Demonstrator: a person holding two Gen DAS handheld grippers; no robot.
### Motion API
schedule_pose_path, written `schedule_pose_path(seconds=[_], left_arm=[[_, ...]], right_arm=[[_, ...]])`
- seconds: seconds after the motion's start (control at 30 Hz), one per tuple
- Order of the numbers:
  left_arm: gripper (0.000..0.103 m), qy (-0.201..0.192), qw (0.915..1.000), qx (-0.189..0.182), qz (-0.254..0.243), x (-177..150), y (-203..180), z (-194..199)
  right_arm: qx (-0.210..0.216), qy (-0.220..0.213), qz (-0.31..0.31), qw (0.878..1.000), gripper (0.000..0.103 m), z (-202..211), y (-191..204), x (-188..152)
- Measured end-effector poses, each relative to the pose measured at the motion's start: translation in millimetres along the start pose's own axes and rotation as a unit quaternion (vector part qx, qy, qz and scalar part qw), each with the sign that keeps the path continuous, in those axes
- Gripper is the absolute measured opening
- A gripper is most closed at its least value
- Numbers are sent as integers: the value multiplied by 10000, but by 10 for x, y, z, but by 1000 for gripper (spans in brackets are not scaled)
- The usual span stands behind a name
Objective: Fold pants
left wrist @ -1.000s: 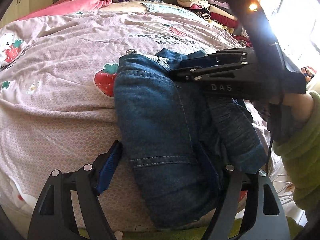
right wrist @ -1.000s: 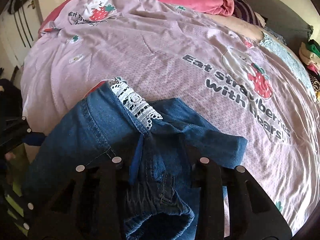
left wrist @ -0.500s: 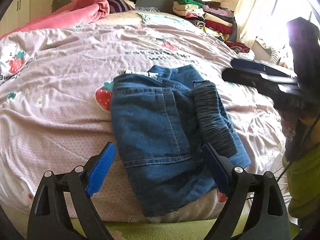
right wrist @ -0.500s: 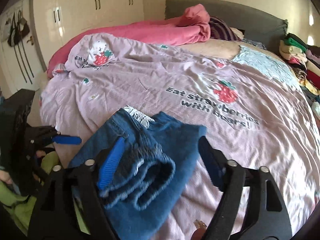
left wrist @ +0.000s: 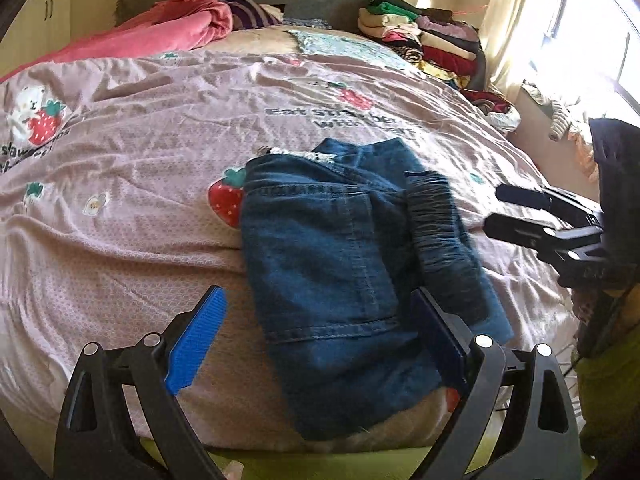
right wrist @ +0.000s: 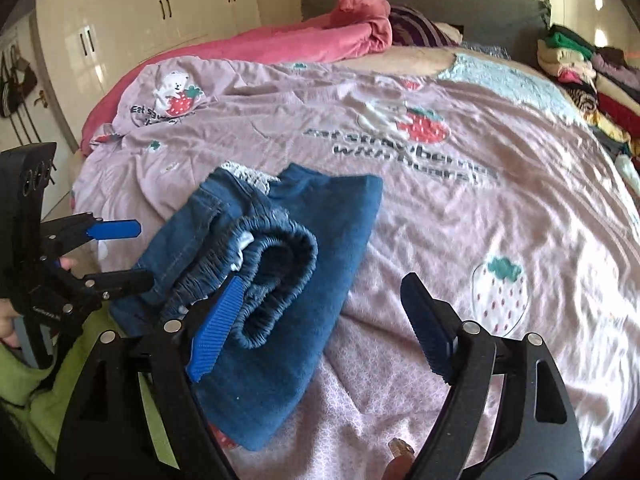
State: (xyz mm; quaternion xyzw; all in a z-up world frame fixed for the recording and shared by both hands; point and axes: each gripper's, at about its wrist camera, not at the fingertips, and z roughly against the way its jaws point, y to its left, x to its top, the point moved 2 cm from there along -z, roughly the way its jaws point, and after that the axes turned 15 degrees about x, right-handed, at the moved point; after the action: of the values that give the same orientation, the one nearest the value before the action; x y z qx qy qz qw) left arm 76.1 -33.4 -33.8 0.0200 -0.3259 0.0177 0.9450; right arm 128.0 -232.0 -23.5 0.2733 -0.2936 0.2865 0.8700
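Observation:
The blue denim pants (left wrist: 340, 264) lie folded into a compact bundle on the pink strawberry bedspread (left wrist: 140, 160), near the bed's front edge, elastic waistband on top at the right. In the right wrist view the pants (right wrist: 280, 264) show the rolled waistband facing me. My left gripper (left wrist: 316, 340) is open and empty, just short of the bundle's near end. My right gripper (right wrist: 320, 320) is open and empty, right of the bundle; it also shows in the left wrist view (left wrist: 516, 212). The left gripper shows in the right wrist view (right wrist: 120, 252).
A pink blanket (left wrist: 168, 32) lies bunched at the headboard. A stack of folded clothes (left wrist: 424, 36) stands at the far right of the bed. White wardrobes (right wrist: 140, 20) line the left wall. A bright window (left wrist: 580, 40) is at the right.
My right gripper let go of the pants, opened and drew back to the right. My left gripper pulled back from the bundle. The folded pants stay where they lie.

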Motion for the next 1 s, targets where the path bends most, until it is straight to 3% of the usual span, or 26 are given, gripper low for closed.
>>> schedule_pose_path(seconds=[0.1, 0.3, 0.5, 0.6, 0.63, 0.7, 0.73, 0.8, 0.9, 1.0], left_arm=[[92, 44, 9998, 103, 141, 19, 47, -110], [92, 329, 9988, -144, 332, 76, 38, -350], [89, 402, 9986, -215, 275, 120, -66, -511], [81, 390, 9985, -264, 296, 155, -102, -547], [74, 361, 9985, -282, 310, 163, -113, -552], [68, 298, 9987, -262, 323, 165, -125, -544], [59, 271, 9987, -269, 334, 161, -130, -527], [50, 200, 9987, -300, 357, 168, -133, -470], [42, 98, 9990, -254, 343, 209, -129, -369], [41, -90, 9994, -238, 218, 294, -147, -251]], right_arm=[[87, 82, -172, 9998, 68, -87, -66, -31], [458, 214, -522, 9974, 56, -292, -208, -41], [846, 272, -794, 9929, 55, -469, -341, -44], [921, 240, -784, 9924, 55, -524, -343, -18], [947, 231, -715, 9927, 53, -545, -321, -6], [1143, 272, -604, 9912, 37, -604, -260, 5], [1174, 272, -561, 9911, 30, -616, -243, 12], [1135, 238, -414, 9924, 23, -612, -170, 28], [1047, 150, -222, 9941, 18, -540, -57, 77], [1039, -1, -52, 9946, 15, -457, 19, 162]])
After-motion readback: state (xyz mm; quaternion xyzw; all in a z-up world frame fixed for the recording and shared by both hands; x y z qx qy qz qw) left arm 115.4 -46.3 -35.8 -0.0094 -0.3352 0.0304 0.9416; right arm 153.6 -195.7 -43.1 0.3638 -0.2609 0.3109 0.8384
